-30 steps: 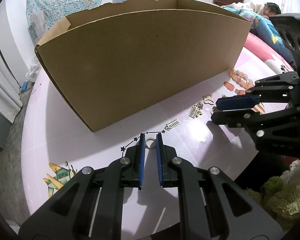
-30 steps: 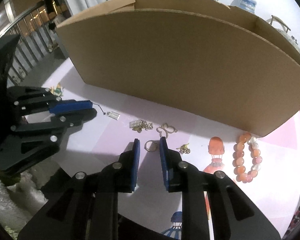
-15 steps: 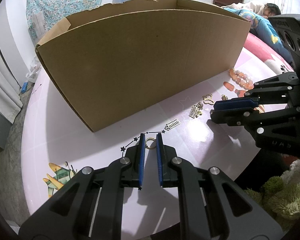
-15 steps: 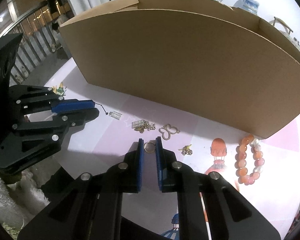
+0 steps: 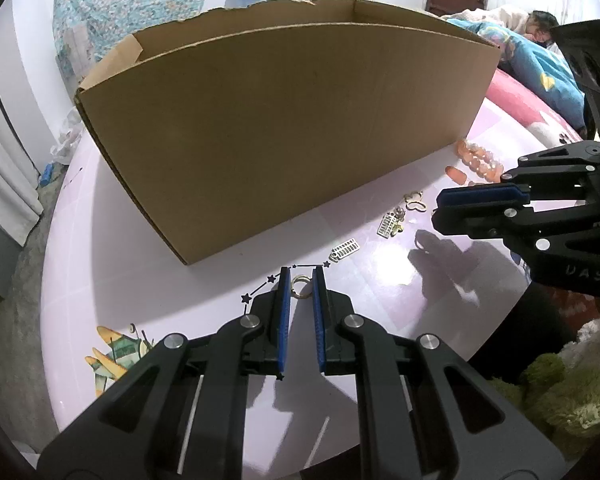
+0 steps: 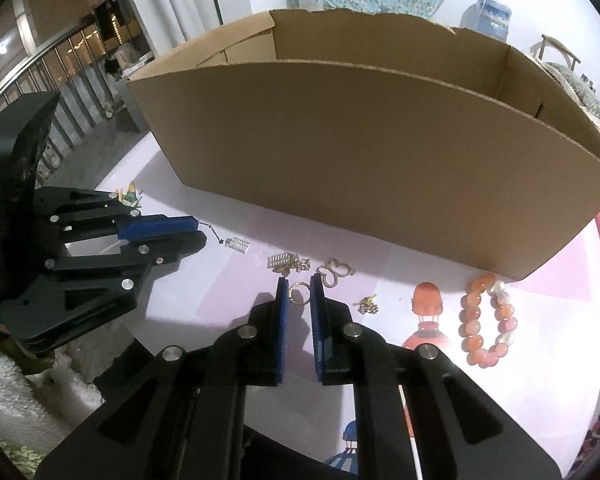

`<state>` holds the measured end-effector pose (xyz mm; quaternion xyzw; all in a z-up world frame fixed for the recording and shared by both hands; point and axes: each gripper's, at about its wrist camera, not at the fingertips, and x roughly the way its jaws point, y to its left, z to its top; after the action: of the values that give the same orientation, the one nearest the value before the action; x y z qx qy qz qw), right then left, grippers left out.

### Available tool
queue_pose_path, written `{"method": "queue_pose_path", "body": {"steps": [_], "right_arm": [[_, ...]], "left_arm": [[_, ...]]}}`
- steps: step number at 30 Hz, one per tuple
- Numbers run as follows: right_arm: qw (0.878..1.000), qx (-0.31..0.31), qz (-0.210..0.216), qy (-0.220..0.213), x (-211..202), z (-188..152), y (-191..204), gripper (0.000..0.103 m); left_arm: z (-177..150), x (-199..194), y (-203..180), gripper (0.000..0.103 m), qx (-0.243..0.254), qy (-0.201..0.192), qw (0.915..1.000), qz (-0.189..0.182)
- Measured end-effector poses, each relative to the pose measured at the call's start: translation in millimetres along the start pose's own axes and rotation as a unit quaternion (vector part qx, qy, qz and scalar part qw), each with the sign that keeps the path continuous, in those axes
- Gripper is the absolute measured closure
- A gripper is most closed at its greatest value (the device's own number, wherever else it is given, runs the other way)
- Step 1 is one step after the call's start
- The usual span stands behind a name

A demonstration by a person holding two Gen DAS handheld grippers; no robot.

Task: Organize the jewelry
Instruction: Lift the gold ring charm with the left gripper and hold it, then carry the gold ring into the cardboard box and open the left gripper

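My left gripper [image 5: 300, 280] is shut on a small gold ring [image 5: 300, 285], held just above the pink table. My right gripper [image 6: 300, 288] is shut on another gold ring [image 6: 299, 294], lifted off the table. A large open cardboard box [image 5: 280, 120] stands right behind both; it also shows in the right wrist view [image 6: 380, 152]. On the table lie two small gold abacus charms [image 6: 278, 260], a gold butterfly pendant [image 6: 335, 272], a tiny gold charm [image 6: 367, 304] and an orange bead bracelet [image 6: 486, 320].
The round pink table [image 5: 140, 280] has printed cartoons. Its near edge drops to a green fluffy rug [image 5: 572, 392]. A person lies on bedding at the far right [image 5: 540, 28]. A railing [image 6: 40, 80] is at the left.
My right gripper closed on the ring and rose off the table, toward the box. My left gripper stayed still with its ring.
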<state>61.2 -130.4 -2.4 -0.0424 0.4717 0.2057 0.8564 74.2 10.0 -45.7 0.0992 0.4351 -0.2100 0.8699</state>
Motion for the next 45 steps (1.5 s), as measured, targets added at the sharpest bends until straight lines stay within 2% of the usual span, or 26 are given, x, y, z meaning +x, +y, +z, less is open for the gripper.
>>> {"method": "queue_pose_path", "body": {"steps": [8,14,18,20,22,24,26,30,32,34,36,38,40,43,45], "right_arm": [[1.000,0.003,-0.003,-0.018,-15,-3,-12,0.092],[0.999,0.001,0.006,-0.044,-40,0,-16,0.092],[0.995,-0.020,0.014,-0.094,-77,16,-14,0.092],[0.992,-0.020,0.023,-0.125,-95,26,-19,0.092],[0.987,-0.011,0.040,-0.157,-109,42,-32,0.092],[0.984,-0.002,0.041,-0.172,-112,57,-41,0.092],[0.985,0.005,0.036,-0.170,-104,72,-52,0.092],[0.990,0.035,0.034,-0.130,-70,95,-74,0.092],[0.993,0.042,0.032,-0.104,-53,101,-81,0.092],[0.994,0.059,0.018,-0.089,-41,105,-90,0.091],[0.994,0.065,0.018,-0.082,-37,107,-95,0.091],[0.994,0.072,0.012,-0.086,-39,107,-101,0.087],[0.992,0.083,0.011,-0.098,-44,106,-108,0.077],[0.988,0.093,0.007,-0.119,-57,104,-117,0.070],[0.986,0.099,0.002,-0.131,-65,102,-121,0.069]], "left_arm": [[0,-13,-3,0.093,0.008,-0.011,0.9999,0.000],[6,-40,-9,0.093,0.016,-0.037,0.9992,0.003],[31,-83,-7,0.093,0.012,-0.098,0.9950,-0.012],[50,-106,-7,0.093,0.022,-0.144,0.9893,-0.007],[68,-115,-5,0.093,0.023,-0.167,0.9856,-0.010],[87,-112,-2,0.093,0.020,-0.177,0.9841,-0.008],[104,-94,-1,0.093,0.023,-0.165,0.9861,0.006],[134,-38,14,0.093,-0.017,-0.086,0.9961,0.002],[141,-18,22,0.093,-0.041,-0.064,0.9970,-0.009],[146,0,31,0.093,-0.070,-0.040,0.9968,0.000],[146,5,37,0.093,-0.090,-0.040,0.9951,-0.005],[144,5,39,0.087,-0.103,-0.039,0.9939,-0.011],[141,4,42,0.083,-0.113,-0.045,0.9926,-0.010],[137,-2,44,0.073,-0.119,-0.056,0.9913,-0.004],[137,-6,45,0.073,-0.123,-0.067,0.9901,0.000]]}}
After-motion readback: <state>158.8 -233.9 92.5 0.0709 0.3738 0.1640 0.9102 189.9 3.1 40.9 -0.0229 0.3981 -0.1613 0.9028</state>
